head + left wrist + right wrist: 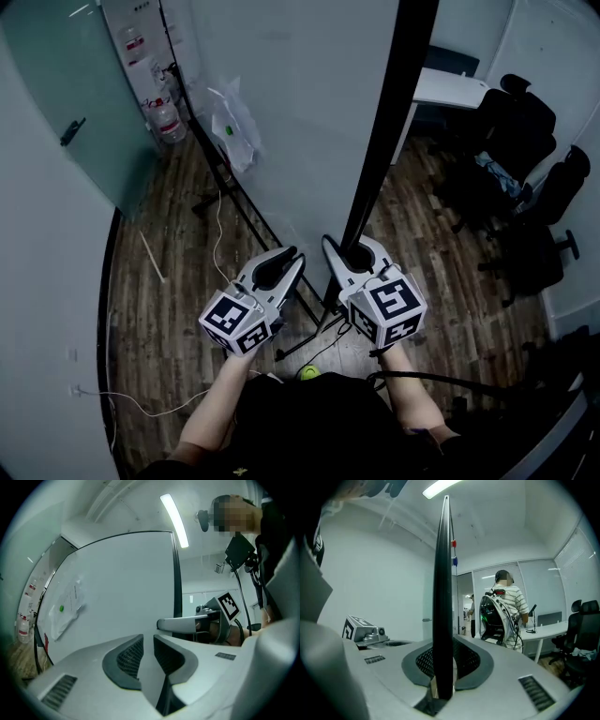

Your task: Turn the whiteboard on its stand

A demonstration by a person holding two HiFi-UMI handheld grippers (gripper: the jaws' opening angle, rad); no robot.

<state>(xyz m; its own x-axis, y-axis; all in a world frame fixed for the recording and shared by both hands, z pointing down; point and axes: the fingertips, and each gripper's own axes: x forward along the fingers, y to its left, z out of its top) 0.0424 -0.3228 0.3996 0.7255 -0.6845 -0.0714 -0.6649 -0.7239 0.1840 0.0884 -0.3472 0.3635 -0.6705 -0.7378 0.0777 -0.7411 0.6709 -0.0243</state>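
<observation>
— How should this turn go?
— Swing the whiteboard [281, 112] slowly, I'd judge, keeping the grip square on its black side edge [375, 141] so it can't slip.
— And the grippers?
— The right gripper [443, 667] is clamped on that edge. The left gripper [148, 644], jaws a narrow slit apart and empty, sits just beside it, facing the board's white face

smooth glossy whiteboard [291, 112], seemingly wood-plank floor [173, 281].

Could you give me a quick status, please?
Right tongs shut on board edge. Left tongs slightly apart, empty, by board. White cable trails below board.
</observation>
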